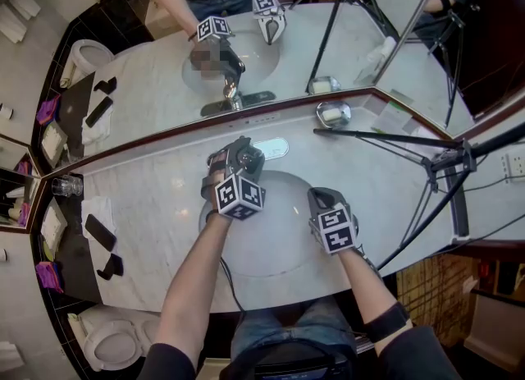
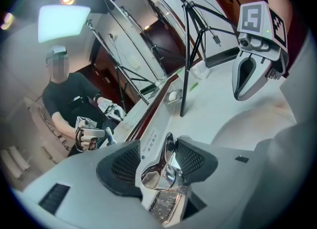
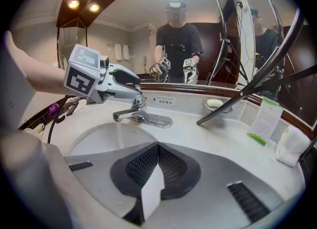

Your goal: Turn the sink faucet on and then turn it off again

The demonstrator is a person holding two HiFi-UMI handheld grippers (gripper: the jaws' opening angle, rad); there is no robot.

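**A:** Where is the faucet point(image 3: 142, 117)? From your head camera I can hardly find it.

**B:** Your left tool point(image 1: 239, 157) covers it there. It stands at the far edge of the sink point(image 1: 283, 243), about the middle of the desk point(image 1: 148, 206). Only the mirror point(image 1: 156, 83) beyond gives you a look at its chrome base.

**A:** And what are that tool's jaws doing?

**B:** Look along them in your left gripper view. The two black pads pinch the chrome faucet lever point(image 2: 158, 172) from either side, and the lever runs away between them. What lies under the lever is a smear of reflections, so you can't follow the spout there.

**A:** Is water running?

**B:** Your right gripper view shows a thin pale stream point(image 3: 118, 133) falling from the spout point(image 3: 120, 116) into the basin. It is faint, and the head view does not show it at all.

**A:** Your other hand?

**B:** Your right tool point(image 3: 157, 148) has its jaws pressed together with nothing between them. It hangs over the near right part of the sink, well apart from the faucet.

**A:** Anything else round it?

**B:** A soap dish point(image 3: 216, 104) sits to the far right on the desk, and a black tripod leg point(image 3: 237, 100) crosses just in front of it. A small label point(image 3: 164, 101) lies behind the faucet, its print too small to read.
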